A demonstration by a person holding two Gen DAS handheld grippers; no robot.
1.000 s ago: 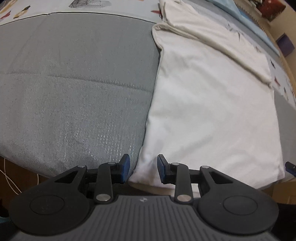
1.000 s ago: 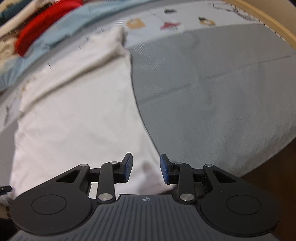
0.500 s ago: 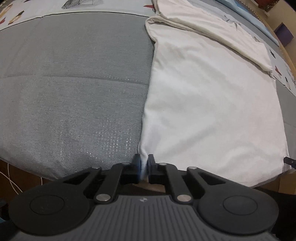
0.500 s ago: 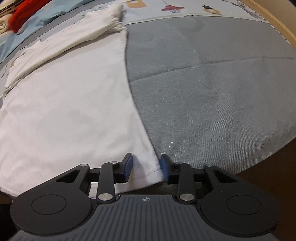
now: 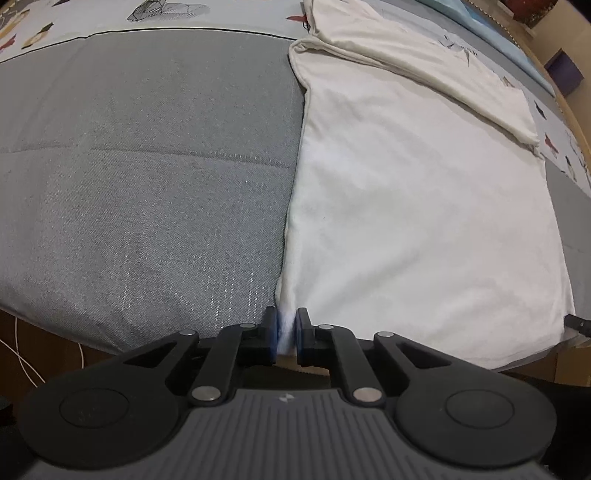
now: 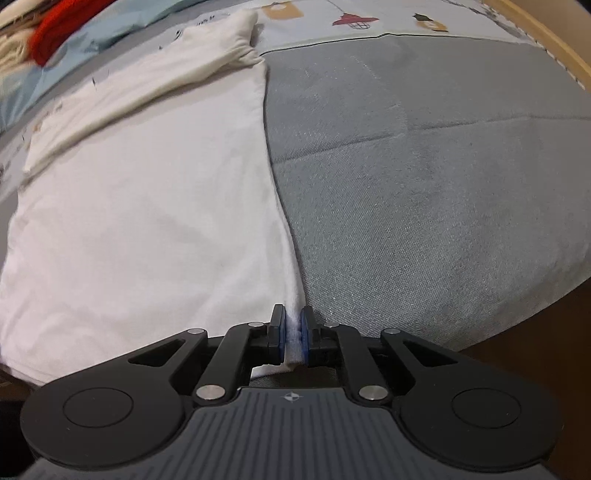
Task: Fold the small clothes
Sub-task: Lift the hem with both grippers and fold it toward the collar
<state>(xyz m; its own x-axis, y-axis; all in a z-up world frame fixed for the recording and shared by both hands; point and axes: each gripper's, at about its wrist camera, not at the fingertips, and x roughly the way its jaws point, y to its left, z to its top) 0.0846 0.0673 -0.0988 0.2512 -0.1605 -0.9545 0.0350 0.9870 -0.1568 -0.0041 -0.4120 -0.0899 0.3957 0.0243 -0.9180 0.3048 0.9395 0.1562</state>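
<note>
Each tool, the left tool and the right tool, has black linkage arms with silver pivot screws, blue pads on its fingers, round black discs either side, and a ribbed grey body bearing a small emblem.

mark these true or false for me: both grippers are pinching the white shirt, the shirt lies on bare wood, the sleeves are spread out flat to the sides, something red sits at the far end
1. Both grippers pinch the white cotton shirt. True: the left gripper clamps the near left hem corner, and the right gripper has the near right corner between its pads, its jaws opening slightly.
2. The shirt lies on bare wood. False: it lies on a grey woven bed cover.
3. The sleeves are spread out flat to the sides. False: the upper part is folded across the body as a cream band.
4. Something red sits at the far end. True: a red fabric item lies beyond the shirt.
</note>
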